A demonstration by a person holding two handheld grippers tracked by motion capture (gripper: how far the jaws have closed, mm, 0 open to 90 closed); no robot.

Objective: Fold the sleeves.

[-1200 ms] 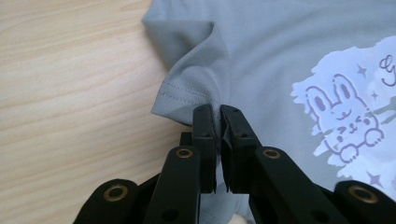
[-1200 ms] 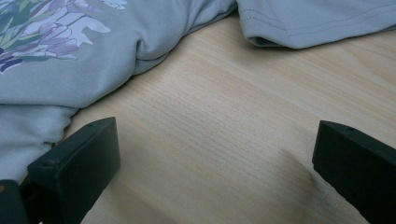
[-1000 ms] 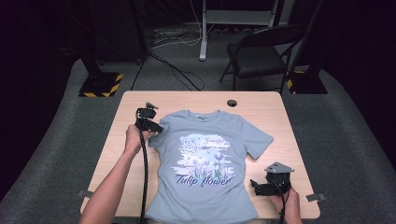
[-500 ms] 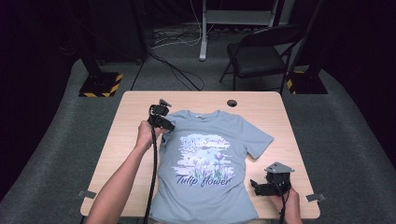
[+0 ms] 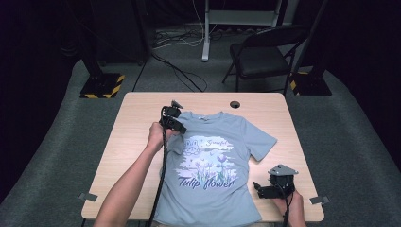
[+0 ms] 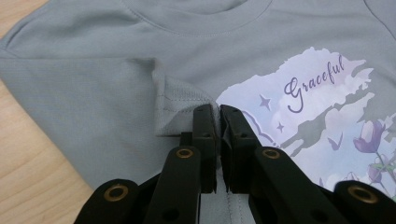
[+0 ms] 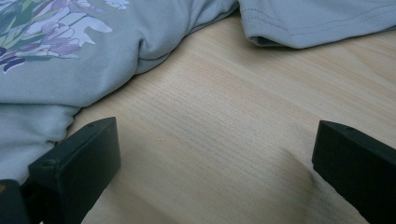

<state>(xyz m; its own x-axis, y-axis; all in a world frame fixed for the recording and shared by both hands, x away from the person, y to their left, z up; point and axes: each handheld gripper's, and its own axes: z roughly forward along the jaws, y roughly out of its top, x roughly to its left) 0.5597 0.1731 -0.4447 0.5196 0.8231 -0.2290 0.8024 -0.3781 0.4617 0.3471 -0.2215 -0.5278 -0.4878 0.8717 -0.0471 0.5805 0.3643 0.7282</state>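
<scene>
1. A grey T-shirt (image 5: 215,165) lies flat, print side up, on a light wooden table (image 5: 137,142). Its collar points to the far edge and its hem reaches the near edge. The print shows purple flowers and the words "Tulip flower".
2. The left gripper (image 5: 173,121) sits at the shirt's far left, by the shoulder. Its jaws are pressed together on the left sleeve (image 6: 180,105) — the sleeve is folded in over the chest, touching the edge of the print.
3. The right gripper (image 5: 265,188) rests on the table at the near right, just beside the shirt's lower right edge. Its jaws stand wide apart with bare wood between them, gripping nothing.
4. The right sleeve (image 5: 262,139) lies spread out flat, pointing to the right.
</scene>
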